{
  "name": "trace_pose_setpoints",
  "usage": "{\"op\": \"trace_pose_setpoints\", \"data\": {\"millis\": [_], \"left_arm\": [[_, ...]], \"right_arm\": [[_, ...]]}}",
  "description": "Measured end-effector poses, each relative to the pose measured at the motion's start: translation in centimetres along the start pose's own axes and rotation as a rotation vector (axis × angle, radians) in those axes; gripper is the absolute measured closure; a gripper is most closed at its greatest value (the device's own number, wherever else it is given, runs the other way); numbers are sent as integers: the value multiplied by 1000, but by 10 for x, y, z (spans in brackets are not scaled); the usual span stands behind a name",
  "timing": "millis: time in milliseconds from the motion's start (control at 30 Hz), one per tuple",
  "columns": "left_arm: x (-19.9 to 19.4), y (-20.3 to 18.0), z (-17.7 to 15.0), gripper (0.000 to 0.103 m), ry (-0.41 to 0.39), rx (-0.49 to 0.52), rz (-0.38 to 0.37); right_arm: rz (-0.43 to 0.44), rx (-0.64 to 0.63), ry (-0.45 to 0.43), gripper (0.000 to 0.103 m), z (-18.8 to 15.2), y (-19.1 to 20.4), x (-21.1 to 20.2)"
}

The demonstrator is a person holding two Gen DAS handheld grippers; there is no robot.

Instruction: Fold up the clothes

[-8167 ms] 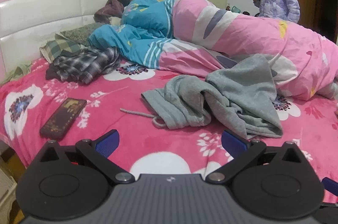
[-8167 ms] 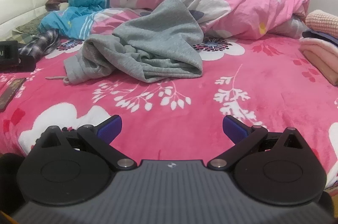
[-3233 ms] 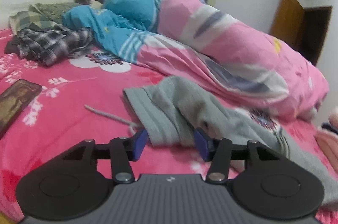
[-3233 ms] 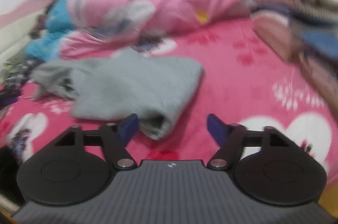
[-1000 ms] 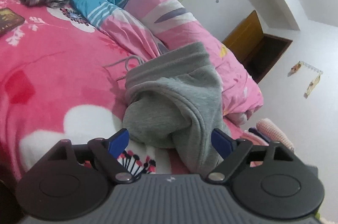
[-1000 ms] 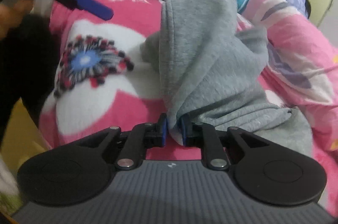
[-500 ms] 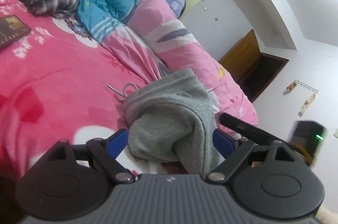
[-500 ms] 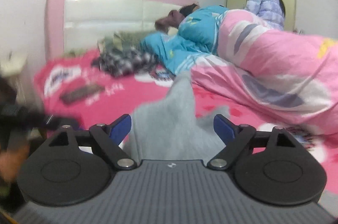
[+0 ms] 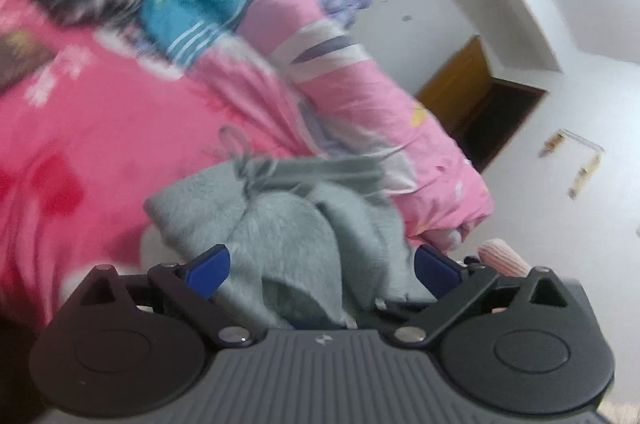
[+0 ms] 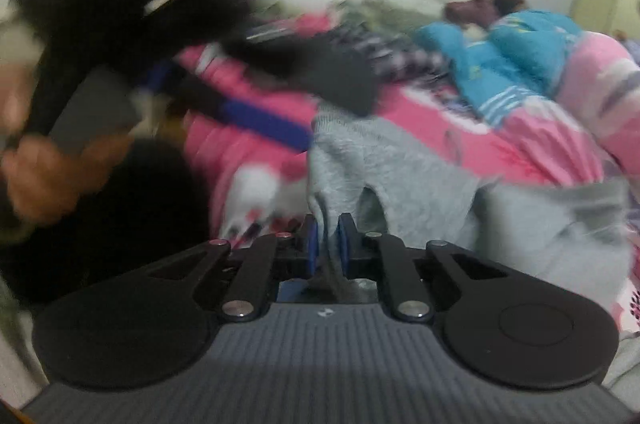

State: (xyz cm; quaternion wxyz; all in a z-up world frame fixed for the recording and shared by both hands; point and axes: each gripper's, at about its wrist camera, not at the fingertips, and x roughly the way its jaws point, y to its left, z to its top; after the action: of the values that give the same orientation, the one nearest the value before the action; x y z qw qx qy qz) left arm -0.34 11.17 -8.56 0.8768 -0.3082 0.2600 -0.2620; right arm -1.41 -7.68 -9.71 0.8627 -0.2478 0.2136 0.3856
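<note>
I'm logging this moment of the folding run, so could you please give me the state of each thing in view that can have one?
Left hand-held gripper: open, grey fabric lying between its fingers.
Right hand-held gripper: shut on the garment's edge.
Grey fleece sweatshirt-like garment: crumpled, unfolded, on the bed.
Pink flowered bed blanket: spread flat.
Pink and blue quilt: bunched up in a long heap.
Brown wooden door: open.

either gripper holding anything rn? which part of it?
Right gripper is shut on an edge of the grey garment. Left gripper is open around the grey garment, not clamping.
</note>
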Motion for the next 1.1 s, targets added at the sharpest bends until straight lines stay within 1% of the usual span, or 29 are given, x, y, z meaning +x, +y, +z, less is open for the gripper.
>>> {"op": "trace_pose_setpoints", "data": {"millis": [33,67,133,167,233,267,333,367,400,433,467,533,567,600,633,733,767,833,867,900,933,967,1000,1033,1067,1100], "left_arm": [[2,5,-1,8,8,-23,9],[5,9,-2,12,15,-39,19],[8,13,-3,13,20,-34,33],[9,14,-3,14,21,-32,37],[13,17,-3,14,24,-39,31],[14,18,-3,14,27,-42,29],[15,20,-6,14,40,-50,27],[14,21,-8,14,49,-55,26],[12,21,-9,15,58,-64,22],[10,22,-11,15,67,-71,19],[6,23,-13,15,73,-77,17],[-1,24,-19,15,88,-86,22],[-3,25,-22,15,97,-91,30],[-3,27,-25,15,105,-98,41],[-3,29,-28,15,111,-105,54],[4,34,-28,15,104,-137,62],[6,34,-26,15,89,-145,57],[15,35,-21,15,67,-148,43],[20,36,-19,18,62,-148,41],[26,36,-18,27,60,-150,46],[31,36,-16,33,57,-152,53],[35,37,-14,47,52,-154,67],[40,37,-13,61,48,-153,80],[44,36,-10,69,41,-138,90],[46,33,-8,81,31,-109,91],[47,30,-7,84,16,-68,83]], "right_arm": [[11,-25,16,86,-3,5,0],[22,-50,32,83,-7,11,-1],[36,-78,30,69,-6,7,-22],[38,-62,20,65,-4,-1,-35],[24,5,-18,50,1,-24,-62],[-8,73,-51,45,3,-41,-75],[-90,245,-122,23,5,-83,-98],[-127,345,-145,20,2,-104,-102],[-162,444,-164,20,-2,-124,-105],[-175,539,-166,20,-8,-143,-102],[-183,633,-163,20,-15,-162,-98],[-161,793,-141,20,-28,-191,-82],[-149,816,-125,20,-31,-194,-76],[-138,824,-108,24,-33,-194,-70],[-127,831,-91,32,-35,-194,-64],[-94,854,-41,47,-41,-195,-46],[-82,861,-24,47,-43,-195,-40],[-60,876,10,52,-47,-196,-28],[-69,871,23,54,-46,-194,-24],[-85,863,35,61,-44,-193,-22],[-105,856,47,70,-43,-192,-21],[-127,848,59,75,-42,-191,-21],[-152,837,66,86,-40,-191,-21],[-181,817,70,94,-34,-191,-21],[-210,795,73,95,-28,-192,-21],[-247,752,71,96,-18,-192,-21]]}}
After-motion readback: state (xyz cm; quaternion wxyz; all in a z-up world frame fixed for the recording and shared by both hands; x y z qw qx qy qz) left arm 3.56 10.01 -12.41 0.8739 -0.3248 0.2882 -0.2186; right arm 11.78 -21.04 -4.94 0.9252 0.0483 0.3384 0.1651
